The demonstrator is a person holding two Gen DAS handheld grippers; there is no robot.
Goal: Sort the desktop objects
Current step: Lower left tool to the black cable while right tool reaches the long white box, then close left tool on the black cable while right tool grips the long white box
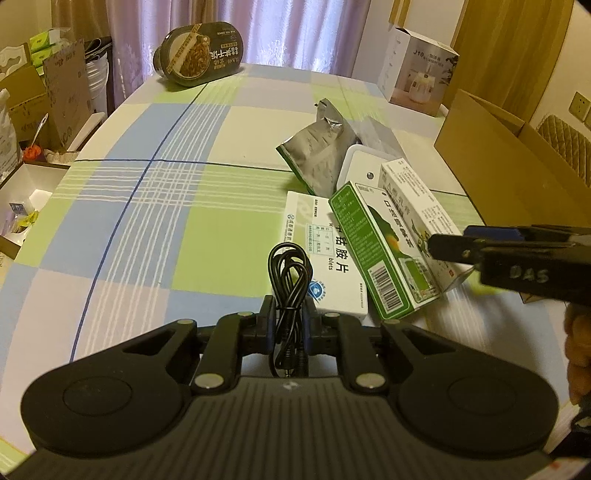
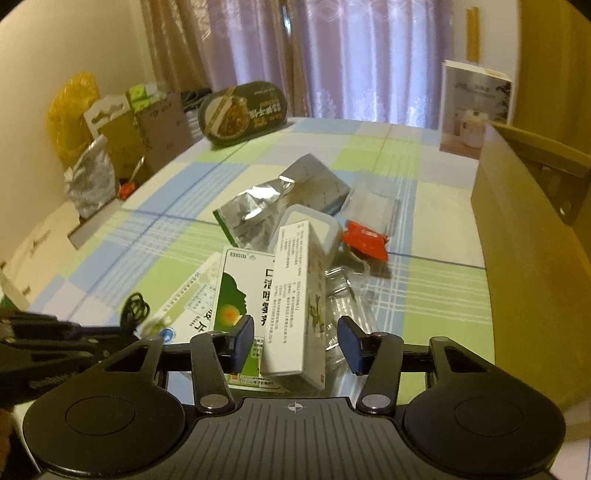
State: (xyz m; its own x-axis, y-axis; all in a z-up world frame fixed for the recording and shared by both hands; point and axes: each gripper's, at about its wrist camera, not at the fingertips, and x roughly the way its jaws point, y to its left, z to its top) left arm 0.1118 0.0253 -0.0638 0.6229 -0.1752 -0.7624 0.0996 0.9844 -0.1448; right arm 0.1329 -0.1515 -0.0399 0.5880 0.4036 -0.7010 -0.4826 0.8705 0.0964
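Left wrist: checked tablecloth (image 1: pixel 184 206), curtains (image 1: pixel 258 29).

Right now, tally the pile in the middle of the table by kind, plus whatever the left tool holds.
Medicine cartons: 3 (flat white, green, white upright)
Foil pouches: 1
White plastic cases: 1
Red sachets: 1
Clear plastic packs: 2
Black cables: 1, in the left tool
Total: 9

Left hand-held gripper (image 1: pixel 289 320) clamped shut, right hand-held gripper (image 2: pixel 295 341) spread open
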